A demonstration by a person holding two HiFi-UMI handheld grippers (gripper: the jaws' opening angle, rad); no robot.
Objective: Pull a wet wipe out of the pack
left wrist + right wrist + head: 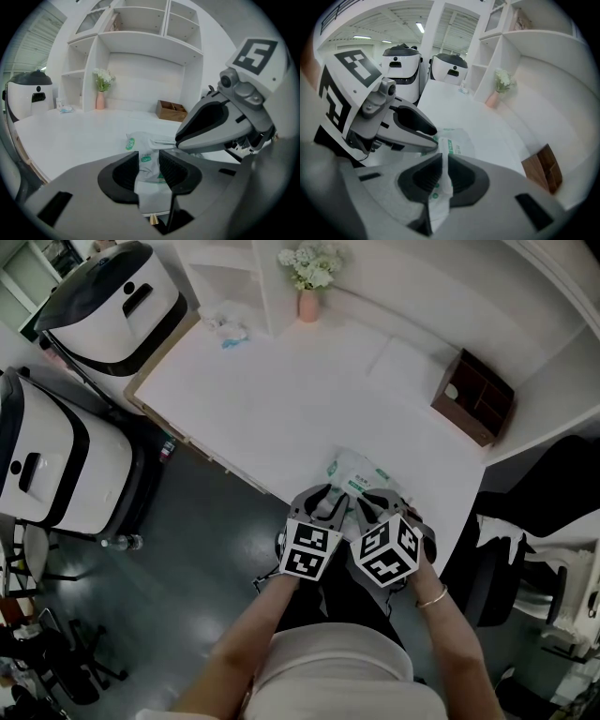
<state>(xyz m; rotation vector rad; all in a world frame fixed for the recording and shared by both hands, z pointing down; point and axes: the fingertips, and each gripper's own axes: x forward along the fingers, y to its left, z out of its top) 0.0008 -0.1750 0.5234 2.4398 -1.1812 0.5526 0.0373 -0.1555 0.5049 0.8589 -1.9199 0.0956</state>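
Note:
The wet wipe pack (361, 474), white with green print, lies at the near edge of the white table (281, 399). My left gripper (330, 505) has its jaws closed on the pack's near end (149, 171), and the pads press on its sides. My right gripper (375, 505) comes in from the right, shut on a thin white sheet with green print (442, 180) that rises from the pack (459, 143). Whether that sheet is the pack's flap or a wipe I cannot tell. In the left gripper view one finger (211, 122) of the right gripper reaches over the pack (140, 143).
At the back of the table stands a pink vase (308, 304) with white flowers, and a brown wooden box (473, 395) is at the far right. Two white machines (117, 301) (47, 465) are on the floor to the left. A dark chair (525, 540) is at the right.

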